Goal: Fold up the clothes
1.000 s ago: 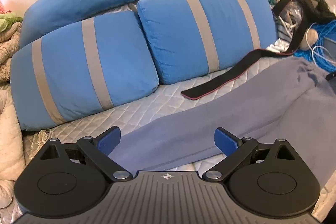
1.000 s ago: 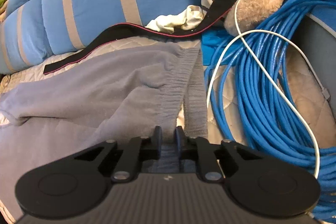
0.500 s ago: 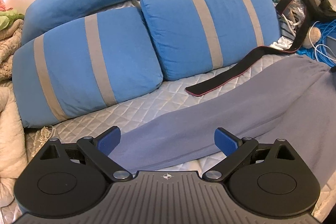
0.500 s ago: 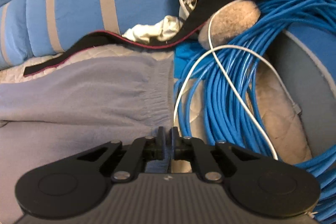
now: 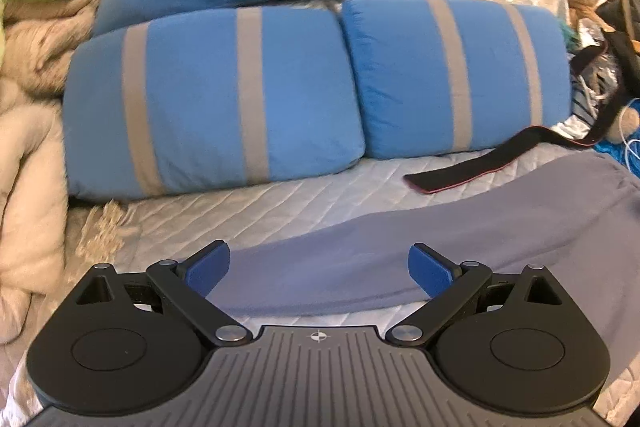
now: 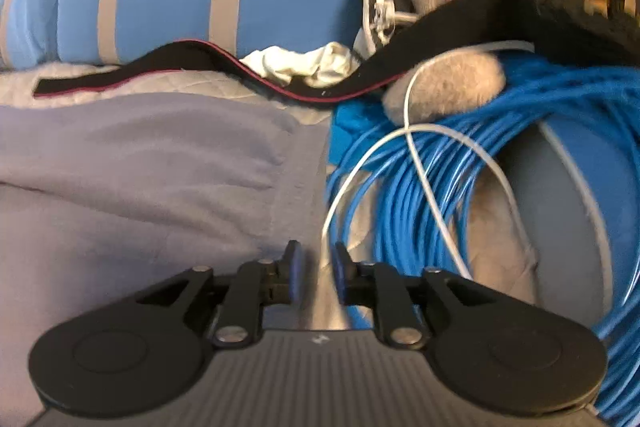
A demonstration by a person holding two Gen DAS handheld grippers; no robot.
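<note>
Only right wrist view shows blue cable coil [image 6: 404, 211] beside grey trousers [image 6: 152, 179].

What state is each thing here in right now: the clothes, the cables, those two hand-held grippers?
Grey trousers: spread flat along the bed, not folded.
Left hand-held gripper: wide open over a trouser leg, holding nothing.
Right hand-held gripper: jaws just opened, waistband edge between them, not pinched.
Black strap: draped loose across the bed.
Blue cable: coiled.
White cable: loose over the coil.

I can read no words, labels or numbers anywhere from either of my wrist views.
</note>
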